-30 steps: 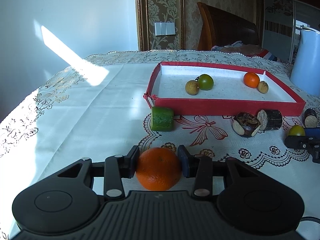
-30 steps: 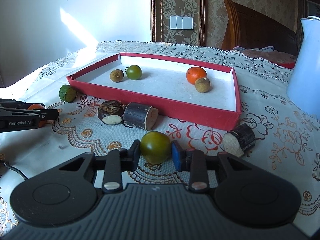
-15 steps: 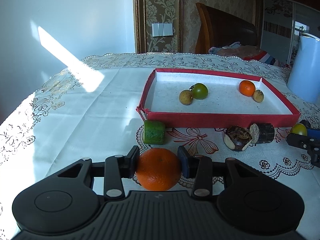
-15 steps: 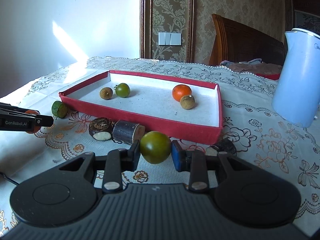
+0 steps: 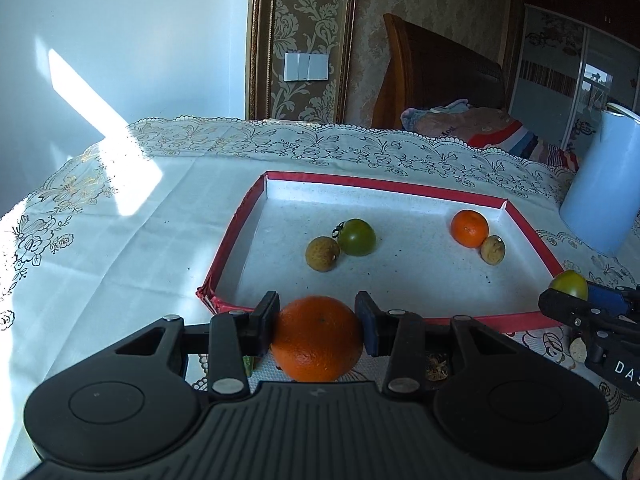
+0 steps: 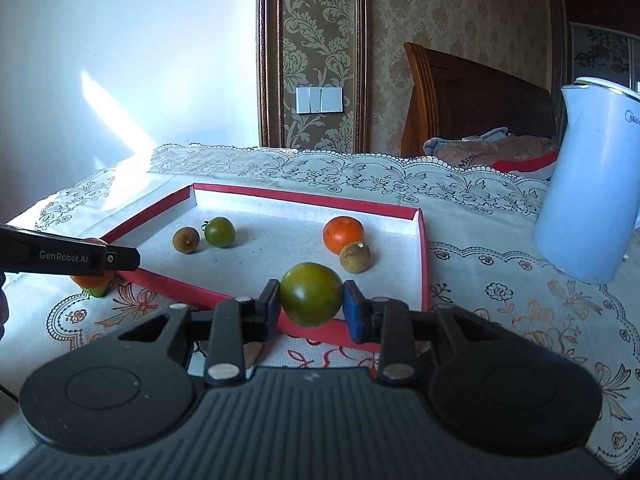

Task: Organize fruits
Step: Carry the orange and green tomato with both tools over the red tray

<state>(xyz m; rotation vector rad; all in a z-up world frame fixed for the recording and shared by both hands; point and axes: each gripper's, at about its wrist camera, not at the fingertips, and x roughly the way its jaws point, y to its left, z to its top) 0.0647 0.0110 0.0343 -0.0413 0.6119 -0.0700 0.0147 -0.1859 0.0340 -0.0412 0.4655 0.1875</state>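
Two hand-held grippers carry fruit toward a red-rimmed tray [image 5: 532, 236] on a lace-covered table [image 5: 120, 248]. The left gripper [image 5: 317, 330] has its jaws pressed against both sides of a large orange [image 5: 317, 338], which now hangs at the tray's near rim; a second ago the same orange sat low over the tablecloth, with a cut green fruit and dark cut pieces in plain sight between it and the tray. Those pieces have nearly dropped out of the left wrist view, only a green sliver [image 5: 249, 365] showing under the left finger. The right gripper [image 6: 311, 306] grips a green tomato [image 6: 311, 294] between its pads and has likewise risen and advanced: the tomato that was down by the cut pieces a second ago now sits in line with the tray's near wall [image 6: 168, 282]. From the right wrist view, the left gripper's finger reaches in from the left edge, the orange glimpsed beneath it just outside the tray's left corner. Inside the tray, unchanged, lie a brown longan [image 5: 322, 254] touching a second green tomato [image 5: 357, 237], and a small orange [image 5: 469, 228] touching another longan [image 5: 492, 250]. A pale blue kettle [image 6: 592, 184] stands to the tray's right.
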